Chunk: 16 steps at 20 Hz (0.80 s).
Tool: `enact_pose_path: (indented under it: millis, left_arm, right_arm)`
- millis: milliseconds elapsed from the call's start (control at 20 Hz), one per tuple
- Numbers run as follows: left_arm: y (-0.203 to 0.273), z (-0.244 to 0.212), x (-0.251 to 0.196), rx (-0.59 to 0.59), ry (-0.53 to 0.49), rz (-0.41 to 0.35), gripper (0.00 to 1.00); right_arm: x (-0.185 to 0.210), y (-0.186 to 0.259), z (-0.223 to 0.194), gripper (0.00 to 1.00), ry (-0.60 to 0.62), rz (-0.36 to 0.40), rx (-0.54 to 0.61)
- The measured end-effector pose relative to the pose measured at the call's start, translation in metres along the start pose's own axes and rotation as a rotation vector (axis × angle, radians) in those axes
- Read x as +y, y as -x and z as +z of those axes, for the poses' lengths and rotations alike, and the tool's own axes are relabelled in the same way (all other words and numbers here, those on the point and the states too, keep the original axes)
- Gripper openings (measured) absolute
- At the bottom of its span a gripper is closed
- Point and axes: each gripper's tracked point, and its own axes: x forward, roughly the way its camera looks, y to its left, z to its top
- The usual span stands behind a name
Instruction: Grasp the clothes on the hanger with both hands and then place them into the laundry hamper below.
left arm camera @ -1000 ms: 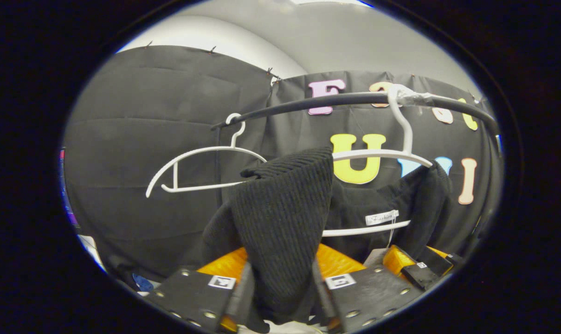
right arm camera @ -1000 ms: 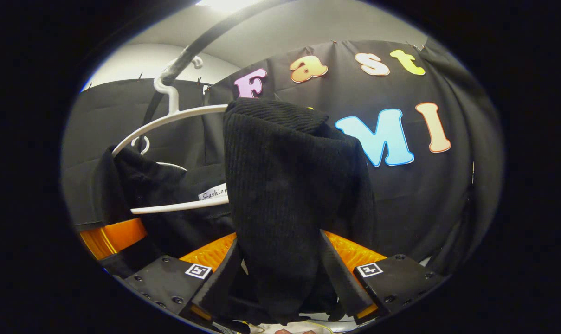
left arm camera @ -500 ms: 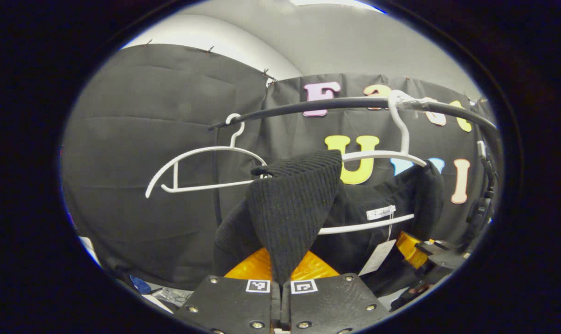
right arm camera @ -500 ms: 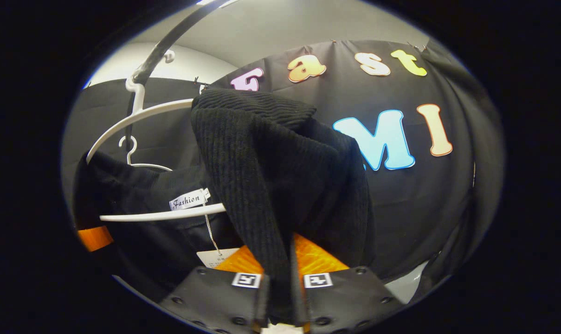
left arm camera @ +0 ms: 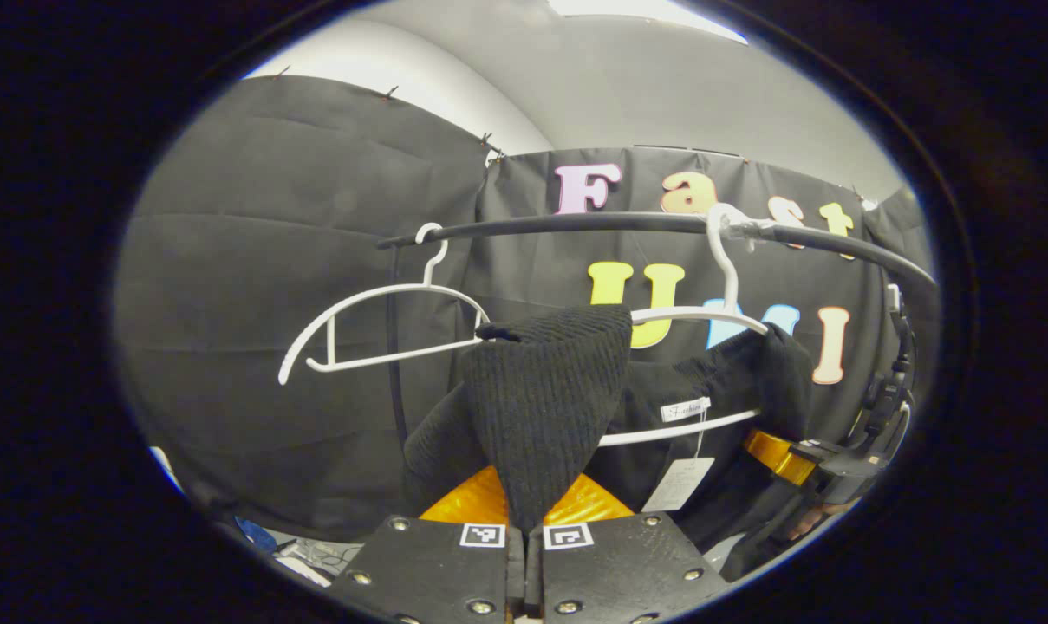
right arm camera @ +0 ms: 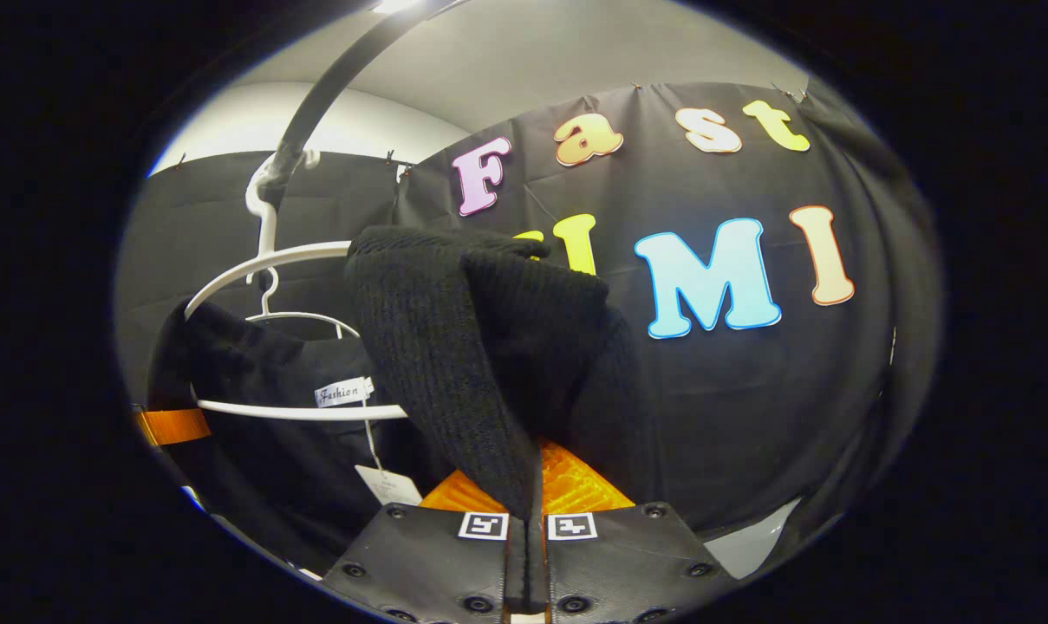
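1. Two grippers pinch the same black knit sweater (left arm camera: 545, 394), one at each shoulder
2. Left gripper (left arm camera: 524, 542): its fingers are pressed together on a fold of the ribbed knit, which rises from them in a narrow wedge
3. Right gripper (right arm camera: 528, 529): likewise clamped on a fold of the sweater (right arm camera: 454, 338), the cloth tapering down into the closed fingers
4. The sweater hangs on a white hanger (left arm camera: 706, 316), whose hook sits over a dark rail (left arm camera: 593, 224); a shoulder of the garment is draped over each end of the hanger's arm
5. A neck label (left arm camera: 685, 408) and a paper tag (left arm camera: 678, 484) on a string show at the sweater's inside, near the hanger's lower bar
6. A second white hanger (left arm camera: 376, 325), bare, hangs on the same rail, to the left in the left gripper view
7. In the left gripper view, the right gripper also appears at the far right edge, below the sweater's other shoulder
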Motion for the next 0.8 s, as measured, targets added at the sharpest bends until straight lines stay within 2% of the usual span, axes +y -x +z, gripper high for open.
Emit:
enact_pose_path:
  millis: [200,450,600,800]
  left_arm:
    - [0.005,0.004,-0.007,0.035,0.006,-0.082,0.02]
    - [0.005,0.027,-0.002,0.044,0.012,-0.206,0.02]
    - [0.009,0.043,0.02,0.029,0.049,-0.237,0.02]
    - [-0.002,0.059,0.051,0.001,0.041,-0.237,0.02]
  right_arm:
    - [-0.015,0.013,0.018,0.0,0.02,-0.048,-0.026]
    - [-0.032,0.026,0.037,0.0,0.054,-0.168,-0.078]
    - [-0.045,0.03,0.051,0.02,0.056,-0.245,-0.121]
    - [-0.058,0.035,0.069,0.0,0.133,-0.342,-0.213]
